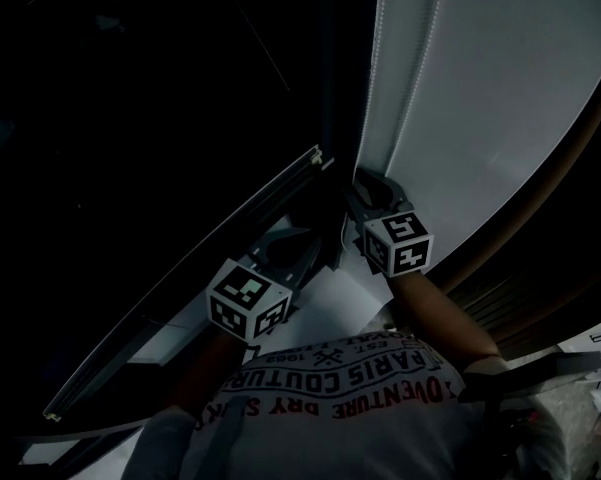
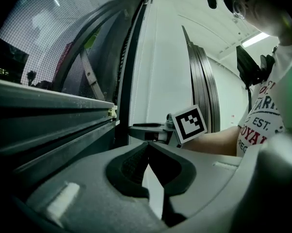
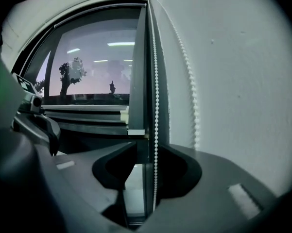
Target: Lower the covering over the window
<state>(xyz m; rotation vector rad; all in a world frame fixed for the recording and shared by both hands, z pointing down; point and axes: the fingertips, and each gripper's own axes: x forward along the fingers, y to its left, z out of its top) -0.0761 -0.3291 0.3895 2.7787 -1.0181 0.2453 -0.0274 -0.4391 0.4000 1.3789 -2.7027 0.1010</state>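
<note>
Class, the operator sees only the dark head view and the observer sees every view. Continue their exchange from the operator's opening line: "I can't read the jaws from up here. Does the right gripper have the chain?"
Observer: The right gripper is open. The chain hangs between its jaws, not clamped.
Operator: Both strands?
Observer: No, only one. The other strand runs down the wall to its right, outside the jaws.
Operator: And the left gripper?
Observer: The left gripper is shut, with nothing between its jaws.
</note>
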